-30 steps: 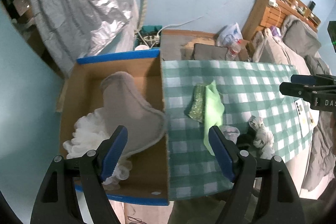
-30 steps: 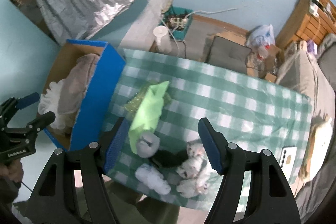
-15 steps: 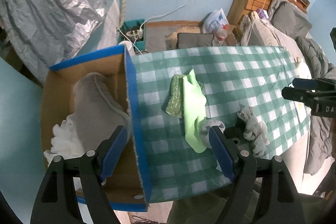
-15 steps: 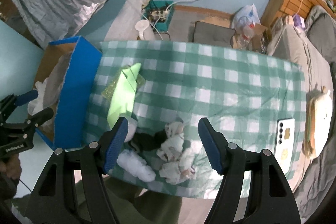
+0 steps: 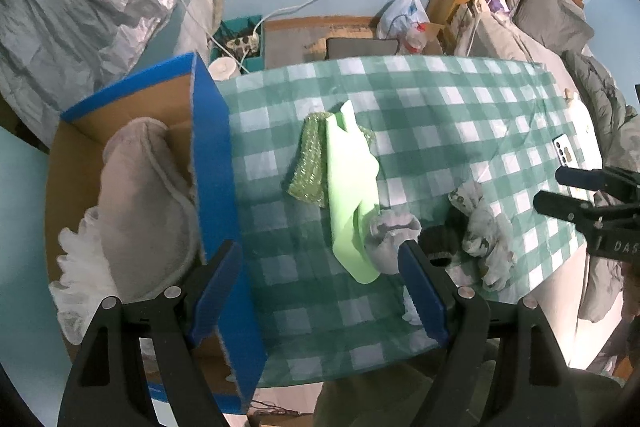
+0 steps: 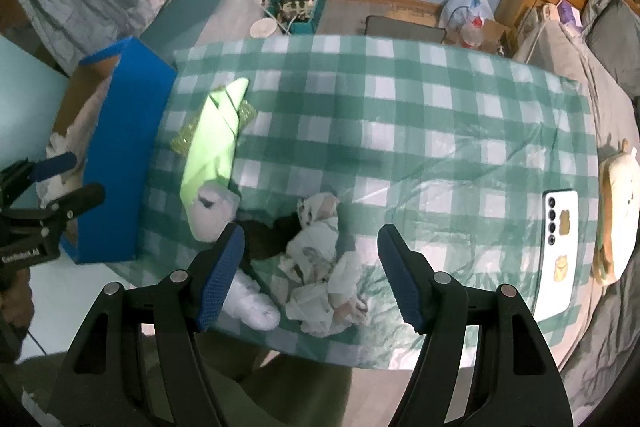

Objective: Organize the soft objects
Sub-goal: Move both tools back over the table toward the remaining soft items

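Checked surface (image 5: 440,99) carries crumpled socks (image 6: 320,259); my left gripper (image 5: 320,291) left the box (image 5: 212,163); both jaws gape empty.

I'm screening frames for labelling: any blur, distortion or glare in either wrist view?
Left wrist: strong fisheye bending of the blue box and black corners, mostly sharp. Right wrist: same bending, softer overall, green cloth washed out bright, shadow across the checked tablecloth.
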{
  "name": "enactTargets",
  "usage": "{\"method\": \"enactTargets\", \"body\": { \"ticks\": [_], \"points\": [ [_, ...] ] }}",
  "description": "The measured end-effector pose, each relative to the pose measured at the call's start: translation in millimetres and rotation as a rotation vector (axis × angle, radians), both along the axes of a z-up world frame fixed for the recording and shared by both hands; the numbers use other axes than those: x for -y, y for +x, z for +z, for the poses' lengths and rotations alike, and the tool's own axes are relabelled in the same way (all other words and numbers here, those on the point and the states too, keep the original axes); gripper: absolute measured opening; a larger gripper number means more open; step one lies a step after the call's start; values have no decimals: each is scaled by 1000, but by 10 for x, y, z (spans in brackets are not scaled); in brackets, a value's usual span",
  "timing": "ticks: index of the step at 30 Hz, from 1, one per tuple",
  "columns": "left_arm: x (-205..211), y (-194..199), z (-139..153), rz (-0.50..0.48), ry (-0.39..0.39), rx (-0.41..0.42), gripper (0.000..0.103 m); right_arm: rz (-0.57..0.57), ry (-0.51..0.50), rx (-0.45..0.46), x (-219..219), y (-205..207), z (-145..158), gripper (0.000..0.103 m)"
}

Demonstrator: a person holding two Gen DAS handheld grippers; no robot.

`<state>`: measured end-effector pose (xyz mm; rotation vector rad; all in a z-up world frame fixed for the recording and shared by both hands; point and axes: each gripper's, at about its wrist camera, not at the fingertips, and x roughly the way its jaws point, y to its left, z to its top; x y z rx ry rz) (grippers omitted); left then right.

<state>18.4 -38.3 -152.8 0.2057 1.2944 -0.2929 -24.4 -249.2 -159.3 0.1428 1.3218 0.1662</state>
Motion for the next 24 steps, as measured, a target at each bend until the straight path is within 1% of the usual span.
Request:
{"method": "enactTargets", "body": {
  "ticks": [11, 24],
  "points": [
    [109, -55, -261, -1, -14, -60, 82, 32, -11, -73, -49, -183, -448, 70],
    [214, -120, -504, -27, -3, -79, 82, 109, -46, -111, -217, -250, -817, 70]
  ]
}}
